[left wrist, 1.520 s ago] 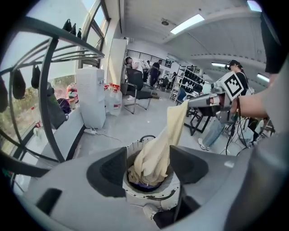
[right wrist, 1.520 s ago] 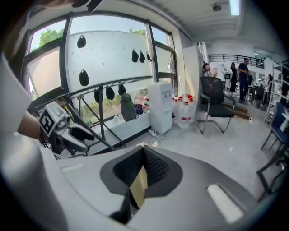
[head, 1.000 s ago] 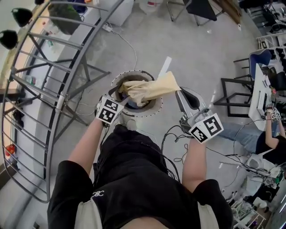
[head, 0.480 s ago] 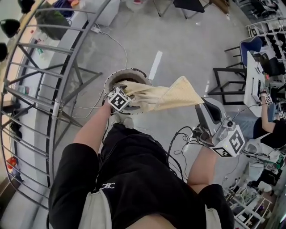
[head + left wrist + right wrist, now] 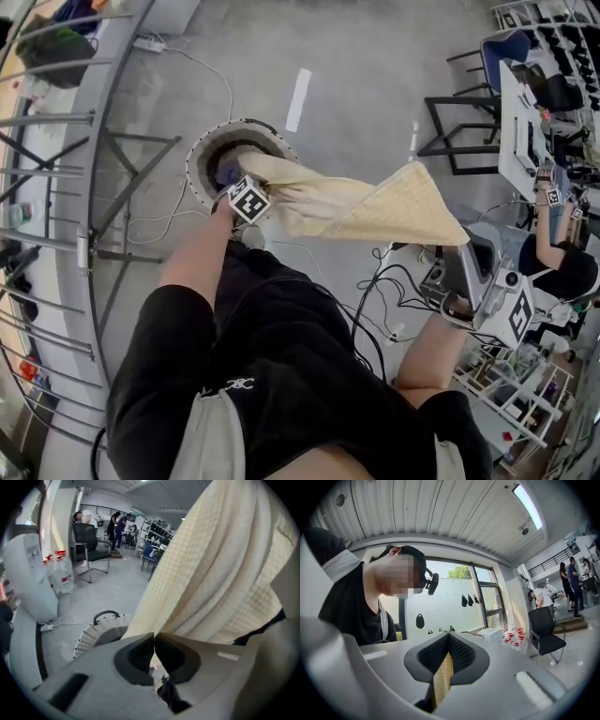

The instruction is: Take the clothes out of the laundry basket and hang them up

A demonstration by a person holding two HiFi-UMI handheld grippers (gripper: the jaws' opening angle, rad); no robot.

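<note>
Well, right gripper (image 5: pixel 449 637) pinches the yellow cloth (image 5: pixel 366 206); left gripper (image 5: pixel 154 637) just clamped its edge. That thin bite could slip, dumping it into the upper-left basket (image 5: pixel 202 155).

Cream waffle-weave cloth (image 5: pixel 375 211), white slatted basket (image 5: pixel 199 159), grey floor (image 5: pixel 356 75)

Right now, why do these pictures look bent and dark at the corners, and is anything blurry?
Head view: the wide lens bows the metal rack bars into curves; otherwise sharp. Left gripper view: round black border; the cream cloth is so near it looks soft. Right gripper view: same black border, the ceiling light glares white, and a mosaic patch covers a face.
</note>
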